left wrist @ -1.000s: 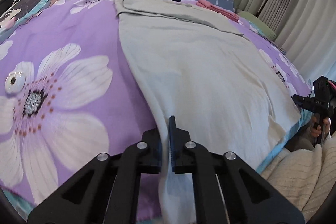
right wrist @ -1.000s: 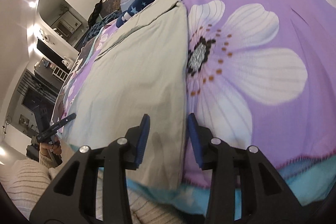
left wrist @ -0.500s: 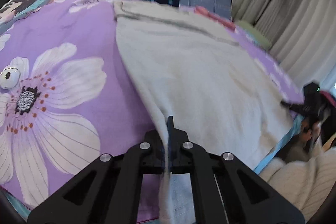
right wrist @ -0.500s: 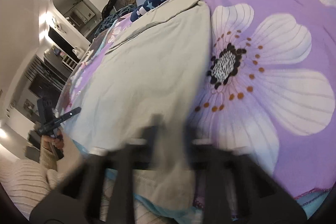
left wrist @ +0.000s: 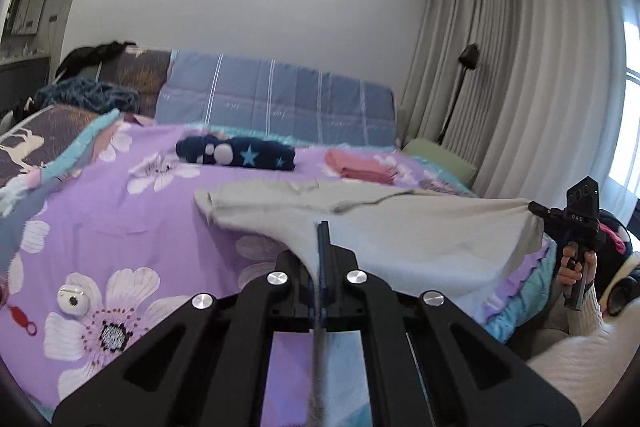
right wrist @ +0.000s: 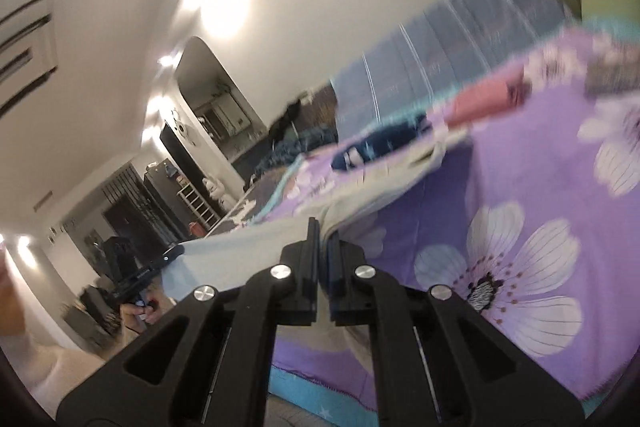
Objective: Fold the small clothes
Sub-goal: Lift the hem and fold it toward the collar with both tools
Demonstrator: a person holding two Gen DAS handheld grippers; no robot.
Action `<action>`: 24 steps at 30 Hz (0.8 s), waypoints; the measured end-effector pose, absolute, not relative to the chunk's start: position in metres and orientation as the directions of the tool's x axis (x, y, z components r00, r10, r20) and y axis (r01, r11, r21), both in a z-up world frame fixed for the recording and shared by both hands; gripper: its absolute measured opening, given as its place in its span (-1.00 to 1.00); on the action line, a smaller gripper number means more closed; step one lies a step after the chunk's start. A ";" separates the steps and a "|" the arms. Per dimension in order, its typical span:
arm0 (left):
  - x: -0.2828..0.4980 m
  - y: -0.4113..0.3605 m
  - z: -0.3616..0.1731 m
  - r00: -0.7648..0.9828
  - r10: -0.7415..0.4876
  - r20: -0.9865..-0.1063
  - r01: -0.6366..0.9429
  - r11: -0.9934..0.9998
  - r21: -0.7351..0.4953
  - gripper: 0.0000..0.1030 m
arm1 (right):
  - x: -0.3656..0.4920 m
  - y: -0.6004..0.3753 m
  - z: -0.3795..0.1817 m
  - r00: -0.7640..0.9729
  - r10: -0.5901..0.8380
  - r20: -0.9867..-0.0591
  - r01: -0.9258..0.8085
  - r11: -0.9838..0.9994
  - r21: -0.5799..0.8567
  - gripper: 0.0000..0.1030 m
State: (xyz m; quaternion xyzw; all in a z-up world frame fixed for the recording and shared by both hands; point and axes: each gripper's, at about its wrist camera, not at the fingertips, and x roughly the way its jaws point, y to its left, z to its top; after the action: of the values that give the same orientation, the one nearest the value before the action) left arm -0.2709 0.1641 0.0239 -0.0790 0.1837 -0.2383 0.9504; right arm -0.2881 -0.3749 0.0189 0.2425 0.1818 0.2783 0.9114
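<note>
A pale grey garment is stretched above the purple flowered bed cover, its far end still lying on the bed. My left gripper is shut on its near left corner and holds it lifted. My right gripper is shut on the other near corner of the garment; it also shows in the left wrist view at the right, pinching the cloth. The right wrist view is blurred.
A folded navy star-print garment and a folded pink garment lie at the far end of the bed, before a blue checked pillow. Curtains and a floor lamp stand at the right. A small white round object lies on the cover at left.
Both grippers closed on the garment's near corners and lifted them off the bed. The cloth now hangs stretched between them, and both views have tilted up toward the room.
</note>
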 end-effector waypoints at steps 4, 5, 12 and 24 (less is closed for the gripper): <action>-0.274 0.165 0.016 0.818 -0.463 -0.341 0.391 0.883 -0.259 -0.96 | -0.313 -0.378 0.026 0.853 0.473 -0.221 -0.341 0.825 0.450 -0.91; -0.265 0.165 0.010 0.809 -0.460 -0.366 0.384 0.885 -0.265 -0.96 | -0.304 -0.378 0.022 0.848 0.465 -0.254 -0.318 0.830 0.459 -0.91; -0.174 0.153 -0.017 0.746 -0.452 -0.488 0.342 0.890 -0.301 -0.97 | -0.198 -0.378 -0.025 0.778 0.488 -0.395 -0.195 0.786 0.586 -0.95; 0.018 0.137 -0.041 0.717 -0.350 -0.603 0.267 0.937 -0.227 -0.94 | 0.014 -0.368 -0.050 0.758 0.327 -0.564 -0.029 0.881 0.472 -0.92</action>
State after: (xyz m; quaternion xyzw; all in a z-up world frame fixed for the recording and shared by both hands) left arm 0.0183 0.1369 -0.0408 -0.0619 0.3374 -0.1668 0.9244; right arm 0.0137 -0.3678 -0.0503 0.2236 0.3336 0.0976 0.9106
